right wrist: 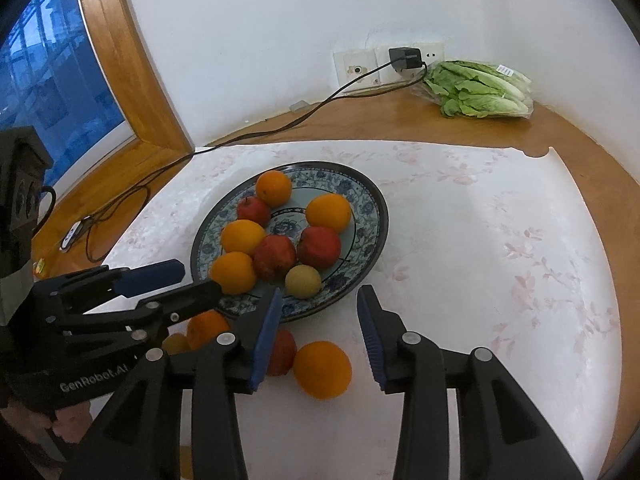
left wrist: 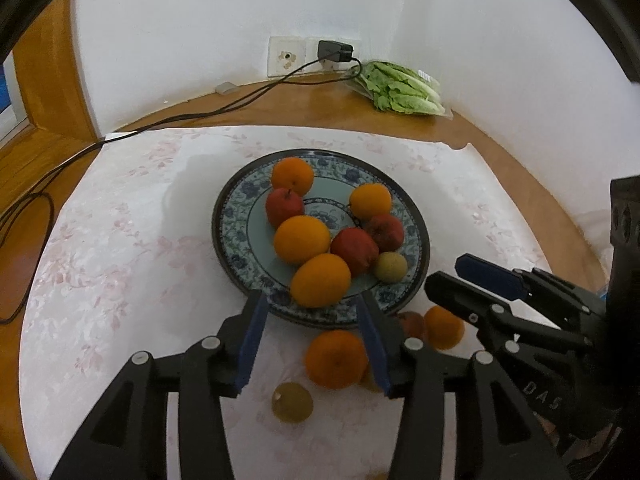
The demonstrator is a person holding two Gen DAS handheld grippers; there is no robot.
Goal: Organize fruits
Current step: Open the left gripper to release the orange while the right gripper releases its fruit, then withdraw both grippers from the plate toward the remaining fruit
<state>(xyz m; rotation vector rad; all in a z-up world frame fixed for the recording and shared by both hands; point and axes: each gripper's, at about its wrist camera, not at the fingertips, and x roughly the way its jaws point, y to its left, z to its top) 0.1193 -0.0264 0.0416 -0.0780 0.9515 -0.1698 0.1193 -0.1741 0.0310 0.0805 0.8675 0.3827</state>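
Left tool [left wrist: 310, 326] is released, jaws apart with nothing pressed between them, hovering over the plate's [left wrist: 236, 216] 6 o'clock rim. Right tool [right wrist: 320, 330] is likewise released, above an orange [right wrist: 322, 370] on the bench cloth [right wrist: 500, 280]. The plate carries four oranges, three red fruits and a small yellow-green fruit [left wrist: 391, 267]. More fruit lies off the plate at 6 o'clock. Lettuce [left wrist: 400, 88] sits at 1 o'clock.
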